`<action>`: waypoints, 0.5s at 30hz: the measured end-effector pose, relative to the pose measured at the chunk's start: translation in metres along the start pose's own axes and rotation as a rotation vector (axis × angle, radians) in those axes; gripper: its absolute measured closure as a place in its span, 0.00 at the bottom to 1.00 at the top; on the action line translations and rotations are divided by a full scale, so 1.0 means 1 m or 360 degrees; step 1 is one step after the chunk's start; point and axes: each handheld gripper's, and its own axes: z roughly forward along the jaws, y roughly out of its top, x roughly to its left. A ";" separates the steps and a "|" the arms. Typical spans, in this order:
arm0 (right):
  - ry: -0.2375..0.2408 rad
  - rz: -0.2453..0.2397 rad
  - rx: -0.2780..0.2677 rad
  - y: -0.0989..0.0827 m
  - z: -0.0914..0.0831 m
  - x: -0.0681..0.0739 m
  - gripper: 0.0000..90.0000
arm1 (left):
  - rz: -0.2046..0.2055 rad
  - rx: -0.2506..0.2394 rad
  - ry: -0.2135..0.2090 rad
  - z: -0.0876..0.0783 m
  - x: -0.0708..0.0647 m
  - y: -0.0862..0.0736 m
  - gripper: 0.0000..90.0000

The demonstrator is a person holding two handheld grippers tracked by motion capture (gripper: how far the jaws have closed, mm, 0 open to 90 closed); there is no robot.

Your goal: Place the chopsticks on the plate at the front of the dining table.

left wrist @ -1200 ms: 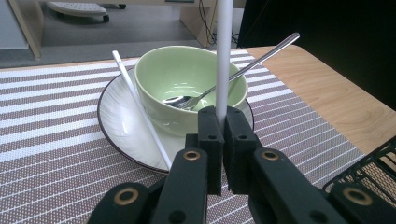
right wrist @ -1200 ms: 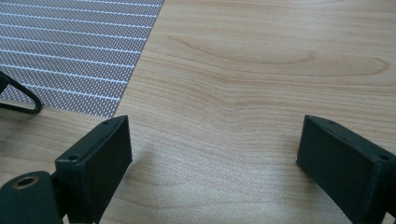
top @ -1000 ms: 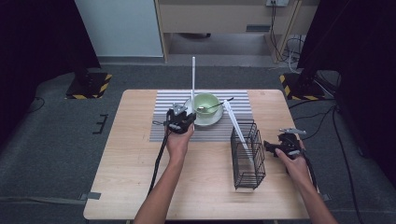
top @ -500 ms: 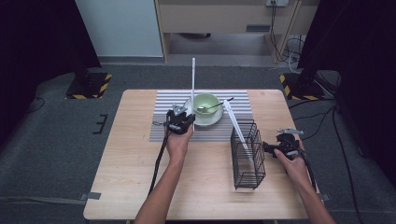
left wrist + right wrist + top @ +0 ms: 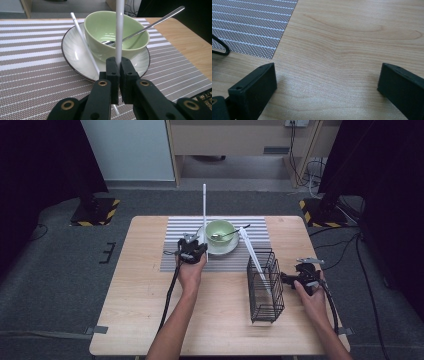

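Beside green bowl [image 5: 115,35], left hand-held gripper [image 5: 117,65] clamps white chopstick [image 5: 119,27] upright; right hand-held gripper [image 5: 325,82] released, jaws just widened.

1. We've got the worktop [image 5: 140,320] with a placemat [image 5: 175,260] lying across its far middle.
2. On the placemat sits a plate [image 5: 226,249], and a bowl [image 5: 220,230] stands on that plate.
3. A spoon [image 5: 235,233] rests in the bowl, handle sticking out over the rim to the right.
4. One chopstick [image 5: 83,45] lies on the plate, just left of the bowl in the left gripper view.
5. Our left tool [image 5: 192,251] is on the placemat just left of the plate, with a second chopstick [image 5: 204,210] standing upright between its jaws.
6. A wire basket [image 5: 265,287] stands right of centre, nearer to us than the placemat, with a chopstick [image 5: 252,252] leaning in it.
7. Our right tool [image 5: 292,278] is just right of the basket, over bare worktop.
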 end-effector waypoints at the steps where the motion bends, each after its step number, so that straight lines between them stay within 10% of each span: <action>1: -0.0004 0.0004 0.0001 0.000 0.000 0.000 0.02 | -0.0005 0.0003 0.0003 0.000 0.000 0.000 0.96; 15: -0.0012 0.0014 0.0003 0.000 0.000 0.001 0.02 | -0.0066 0.0070 0.0053 0.004 0.008 -0.004 0.96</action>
